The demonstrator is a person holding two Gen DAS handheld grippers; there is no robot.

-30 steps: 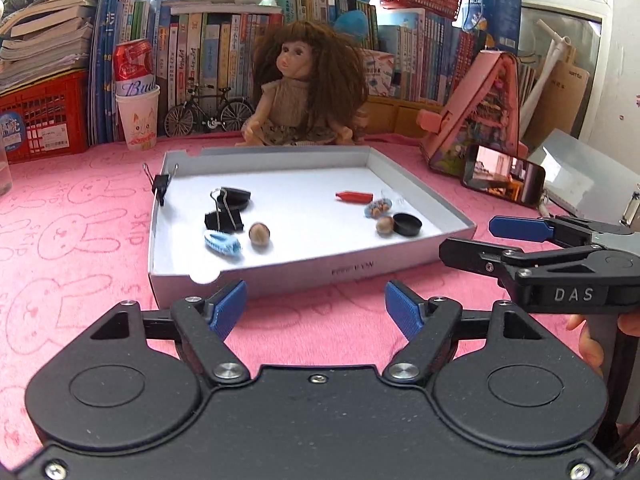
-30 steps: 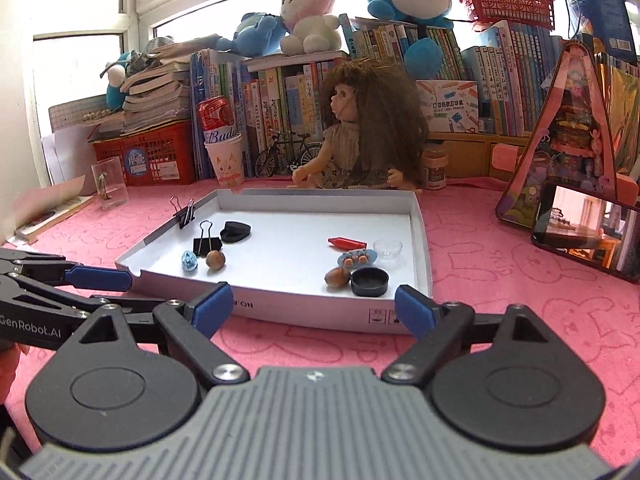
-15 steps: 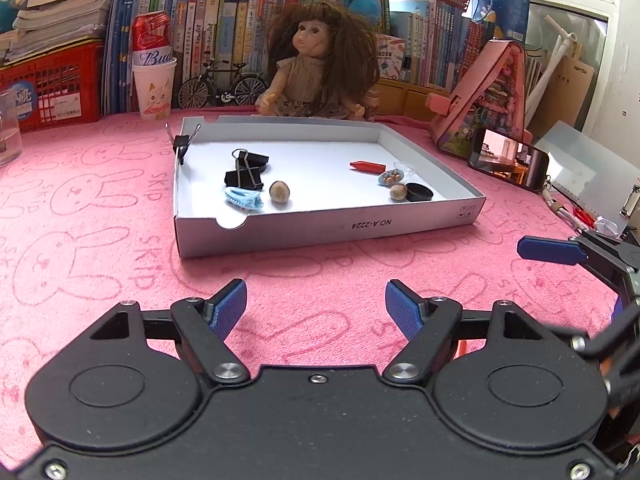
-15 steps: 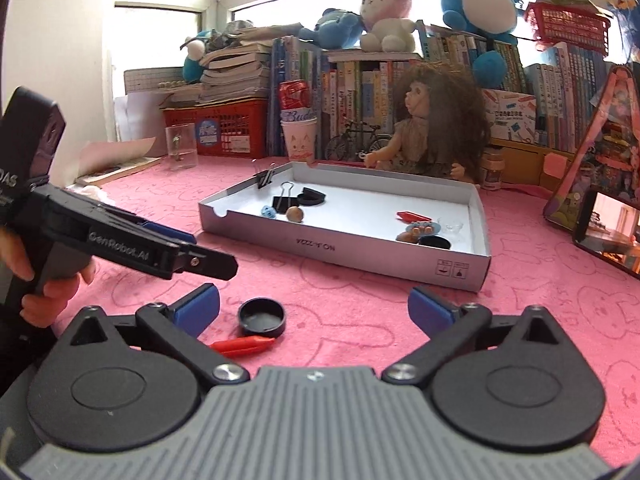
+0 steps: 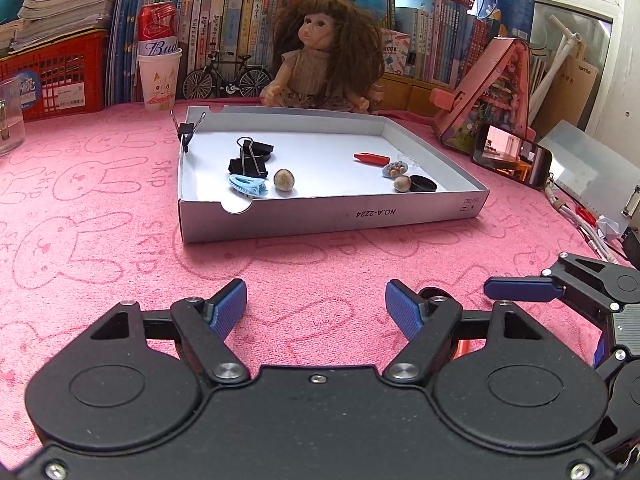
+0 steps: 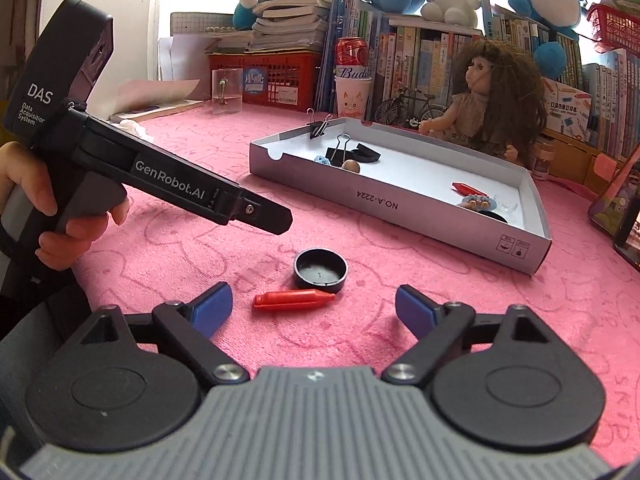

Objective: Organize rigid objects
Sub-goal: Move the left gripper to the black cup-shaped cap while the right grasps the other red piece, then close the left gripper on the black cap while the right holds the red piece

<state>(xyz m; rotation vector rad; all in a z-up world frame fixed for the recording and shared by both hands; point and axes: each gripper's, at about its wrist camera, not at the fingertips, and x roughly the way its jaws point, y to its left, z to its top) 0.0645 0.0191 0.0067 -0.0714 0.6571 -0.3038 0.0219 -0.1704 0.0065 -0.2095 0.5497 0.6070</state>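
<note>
A black round cap (image 6: 321, 270) and a red crayon-shaped piece (image 6: 294, 300) lie on the pink cloth in front of the white cardboard tray (image 6: 400, 206). My right gripper (image 6: 314, 312) hangs low over the cloth. Its jaws are closing, and the red piece lies between the blue fingertips with neither pad touching it. My left gripper (image 5: 316, 306) is open over bare cloth, facing the tray (image 5: 332, 216). In the tray lie binder clips (image 5: 250, 160), a blue hair clip (image 5: 248, 186), a nut (image 5: 284, 180), another red piece (image 5: 371, 158) and a black cap (image 5: 423, 183).
A hand (image 6: 60, 220) holds the left gripper's body (image 6: 160, 180) at the left of the right wrist view. Behind the tray sit a doll (image 5: 324, 56), a cup with a can (image 5: 158, 76), a red basket (image 5: 52, 76) and books. A phone (image 5: 512, 156) leans at the right.
My right gripper swung left and down, away from facing the tray, so the loose black cap and red piece came into view. Its jaws widened, then narrowed. The left gripper backed slightly away from the tray.
</note>
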